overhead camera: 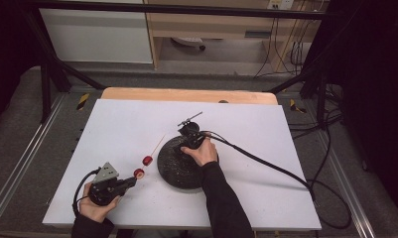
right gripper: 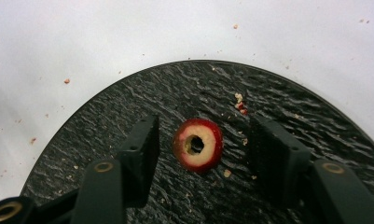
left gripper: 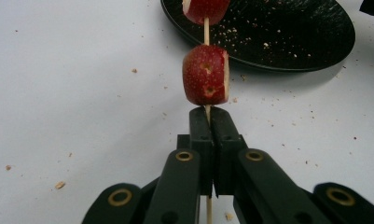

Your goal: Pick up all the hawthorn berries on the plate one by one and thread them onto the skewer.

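Two red apple pieces (overhead camera: 143, 167) sit threaded on a thin wooden skewer (overhead camera: 158, 144) above the white surface (overhead camera: 127, 124); the right gripper (overhead camera: 190, 130) hangs over the round black stone plate (overhead camera: 169, 168). From the left gripper (left gripper: 208, 114) view, the fingers are clamped tight on the skewer's butt; it looks light and snappable. In the right gripper view, the half-spread fingers (right gripper: 142, 140) flank, without touching, a cored red apple slice (right gripper: 197, 145) lying alone on the plate: soft, moist, best pinched across its skin.
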{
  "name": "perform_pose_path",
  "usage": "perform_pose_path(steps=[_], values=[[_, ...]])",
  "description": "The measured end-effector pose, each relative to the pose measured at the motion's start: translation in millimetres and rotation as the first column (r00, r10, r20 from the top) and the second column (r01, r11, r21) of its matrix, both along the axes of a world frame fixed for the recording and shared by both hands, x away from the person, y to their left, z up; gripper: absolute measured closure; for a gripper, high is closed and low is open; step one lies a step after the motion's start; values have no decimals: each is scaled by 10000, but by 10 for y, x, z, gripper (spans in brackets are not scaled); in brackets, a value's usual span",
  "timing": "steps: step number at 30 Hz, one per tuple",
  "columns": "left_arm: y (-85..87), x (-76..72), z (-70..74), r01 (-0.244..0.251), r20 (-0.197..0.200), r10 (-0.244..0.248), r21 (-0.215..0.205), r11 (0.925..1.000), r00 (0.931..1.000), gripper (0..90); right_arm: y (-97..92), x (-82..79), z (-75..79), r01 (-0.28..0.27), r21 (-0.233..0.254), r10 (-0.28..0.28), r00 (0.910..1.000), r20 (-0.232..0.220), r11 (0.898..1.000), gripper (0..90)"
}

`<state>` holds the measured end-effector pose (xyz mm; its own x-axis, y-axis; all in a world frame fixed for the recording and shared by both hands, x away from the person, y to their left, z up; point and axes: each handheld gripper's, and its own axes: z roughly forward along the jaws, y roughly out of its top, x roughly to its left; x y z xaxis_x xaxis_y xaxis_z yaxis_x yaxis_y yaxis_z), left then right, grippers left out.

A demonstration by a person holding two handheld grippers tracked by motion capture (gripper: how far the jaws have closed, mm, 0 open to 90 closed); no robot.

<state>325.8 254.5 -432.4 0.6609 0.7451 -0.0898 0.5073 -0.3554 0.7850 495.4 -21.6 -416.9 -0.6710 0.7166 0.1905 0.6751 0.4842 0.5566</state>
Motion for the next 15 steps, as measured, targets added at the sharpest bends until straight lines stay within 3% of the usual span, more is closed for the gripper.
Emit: perform_pose_path(steps=[10, 15], values=[[-4, 4, -3, 2, -35, -2, -31, 10000, 10000, 885, 15, 27, -55, -84, -21, 83, 9992, -391, 10000, 619], [-11, 7, -6, 24, -64, -24, -43, 10000, 10000, 885, 5, 41, -51, -51, -50, 48, 9984, -567, 10000, 623]])
